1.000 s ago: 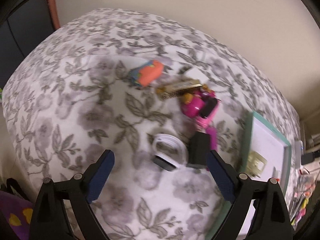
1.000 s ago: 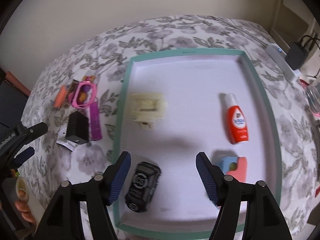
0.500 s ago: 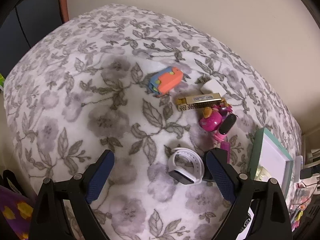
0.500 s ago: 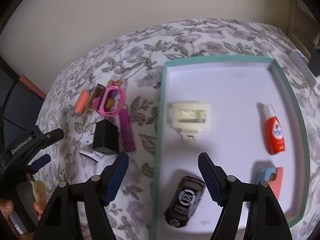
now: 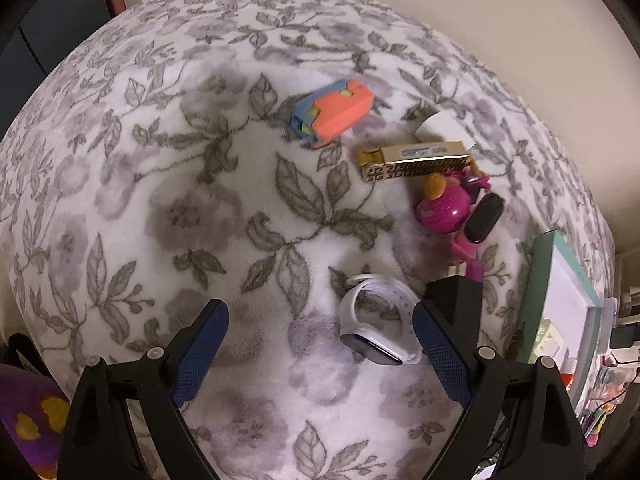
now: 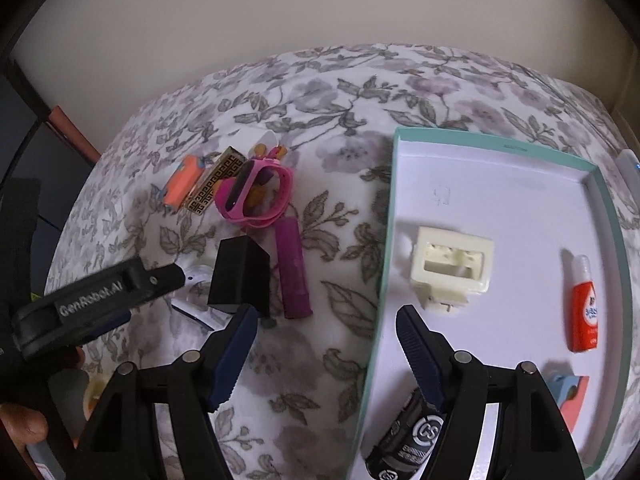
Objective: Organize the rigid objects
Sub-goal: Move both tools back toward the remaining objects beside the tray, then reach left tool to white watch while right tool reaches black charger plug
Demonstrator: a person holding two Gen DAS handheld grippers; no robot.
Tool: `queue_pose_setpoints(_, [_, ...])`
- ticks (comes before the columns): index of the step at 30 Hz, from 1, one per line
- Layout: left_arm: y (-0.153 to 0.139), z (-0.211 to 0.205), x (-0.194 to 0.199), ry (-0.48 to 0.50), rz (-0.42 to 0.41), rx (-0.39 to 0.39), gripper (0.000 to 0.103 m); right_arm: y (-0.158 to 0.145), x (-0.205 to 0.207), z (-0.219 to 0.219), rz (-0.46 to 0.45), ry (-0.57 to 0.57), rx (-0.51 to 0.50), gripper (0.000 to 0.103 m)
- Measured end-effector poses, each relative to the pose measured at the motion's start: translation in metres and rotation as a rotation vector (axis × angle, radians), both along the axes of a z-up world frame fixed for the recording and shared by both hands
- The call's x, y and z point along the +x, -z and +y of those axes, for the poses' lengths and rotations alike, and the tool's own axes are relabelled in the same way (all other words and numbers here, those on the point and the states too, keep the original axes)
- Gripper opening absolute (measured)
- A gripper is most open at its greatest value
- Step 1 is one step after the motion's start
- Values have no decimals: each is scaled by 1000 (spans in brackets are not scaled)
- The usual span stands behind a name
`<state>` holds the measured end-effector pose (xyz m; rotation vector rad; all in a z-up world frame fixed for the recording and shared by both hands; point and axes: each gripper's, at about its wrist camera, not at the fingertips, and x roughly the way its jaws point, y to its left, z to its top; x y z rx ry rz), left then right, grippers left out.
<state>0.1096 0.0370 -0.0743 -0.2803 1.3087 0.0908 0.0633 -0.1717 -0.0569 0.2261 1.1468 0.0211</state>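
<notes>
both my grippers gape empty: left gripper (image 5: 320, 344) frames the white watch (image 5: 376, 326), right gripper (image 6: 326, 344) straddles the tray (image 6: 386, 240) edge.

Dim, warm indoor light, soft shadows, strong fisheye bending with dark vignetted corners.

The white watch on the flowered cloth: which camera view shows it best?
The left wrist view: the white watch lies whole between the open left tool's fingers. In the right wrist view the left tool and a black box hide most of it.
</notes>
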Motion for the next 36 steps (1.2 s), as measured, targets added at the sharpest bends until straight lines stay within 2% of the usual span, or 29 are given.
queue_pose_setpoints(9, [13, -13, 4, 43, 44, 52, 94, 4, 2, -3, 11, 25, 1, 75])
queue_pose_setpoints(23, [5, -43, -2, 145, 42, 78, 94, -1, -2, -12, -7, 57, 4, 75])
queue_pose_setpoints(27, [2, -56, -4, 207, 44, 97, 94, -2, -3, -15, -10, 70, 13, 75])
queue_pose_setpoints(30, [4, -67, -6, 242, 57, 117, 94, -2, -3, -16, -7, 78, 15, 75])
queue_pose_setpoints(36, [13, -80, -7, 255, 74, 154, 94, 1, -4, -15, 5, 78, 7, 75])
